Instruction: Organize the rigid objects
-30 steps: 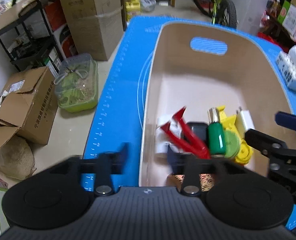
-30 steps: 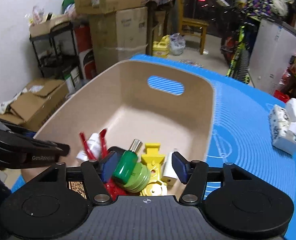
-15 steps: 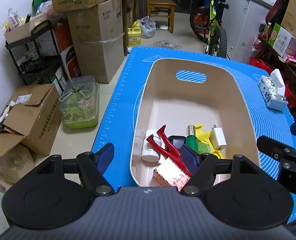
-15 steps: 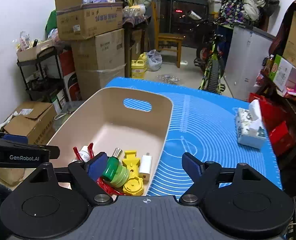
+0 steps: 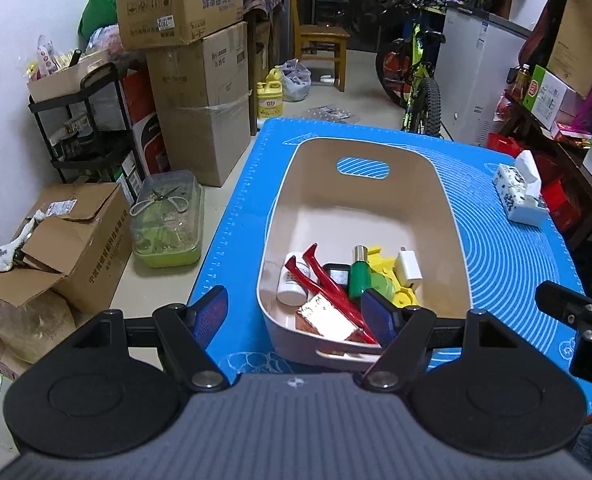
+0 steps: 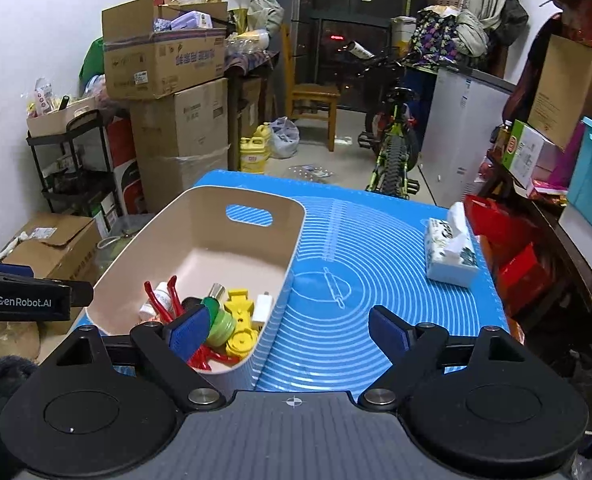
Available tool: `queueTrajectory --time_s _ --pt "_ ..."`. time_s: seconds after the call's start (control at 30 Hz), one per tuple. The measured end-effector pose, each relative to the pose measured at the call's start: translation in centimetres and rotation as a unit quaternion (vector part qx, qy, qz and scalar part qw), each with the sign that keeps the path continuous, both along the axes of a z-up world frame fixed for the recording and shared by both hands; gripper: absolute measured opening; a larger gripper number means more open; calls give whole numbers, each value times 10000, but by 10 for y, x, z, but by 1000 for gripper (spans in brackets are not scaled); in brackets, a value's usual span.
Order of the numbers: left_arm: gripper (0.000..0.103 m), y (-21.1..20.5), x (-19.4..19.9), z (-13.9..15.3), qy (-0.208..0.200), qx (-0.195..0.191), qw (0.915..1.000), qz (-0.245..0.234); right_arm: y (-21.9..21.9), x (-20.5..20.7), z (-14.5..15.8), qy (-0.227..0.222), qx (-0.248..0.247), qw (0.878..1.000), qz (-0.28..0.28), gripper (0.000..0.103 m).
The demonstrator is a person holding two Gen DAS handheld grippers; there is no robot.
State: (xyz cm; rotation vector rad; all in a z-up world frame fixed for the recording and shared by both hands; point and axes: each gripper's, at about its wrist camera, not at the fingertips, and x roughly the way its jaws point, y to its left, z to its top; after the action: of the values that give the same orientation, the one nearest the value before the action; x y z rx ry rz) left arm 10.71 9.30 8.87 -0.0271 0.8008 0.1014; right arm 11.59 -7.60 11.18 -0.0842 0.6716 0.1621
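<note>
A: What lies before you?
B: A smooth beige oval plastic bin (image 5: 447,216) on my ribbed blue mat (image 6: 375,264), cardboard boxes (image 6: 164,60) far left; red tongs (image 5: 327,280) and a green bottle (image 5: 359,276) at its near end.

A: And your jaws?
B: My left gripper (image 5: 297,312) and right gripper (image 6: 286,330) hang above, tilted down; both jaws have just been opening, wide, nothing between.

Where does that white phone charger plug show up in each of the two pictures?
Left wrist view: white charger lies in the beige bin, right of centre, beside the yellow toy.
Right wrist view: charger left of centre, against the bin's right wall.
Shared landmark: tissue pack.
</note>
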Motion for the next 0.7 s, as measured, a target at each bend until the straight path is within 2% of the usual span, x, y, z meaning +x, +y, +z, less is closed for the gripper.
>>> queueTrajectory --time_s 0.4,0.7 --pt "74 -17 -39 -4 -282 209 9992 -194 -13 -46 1 -50 94 9999 48 90" --pt "74 -32 -63 -11 -594 363 9970 -353 -22 -76 -14 -41 166 9998 122 90"
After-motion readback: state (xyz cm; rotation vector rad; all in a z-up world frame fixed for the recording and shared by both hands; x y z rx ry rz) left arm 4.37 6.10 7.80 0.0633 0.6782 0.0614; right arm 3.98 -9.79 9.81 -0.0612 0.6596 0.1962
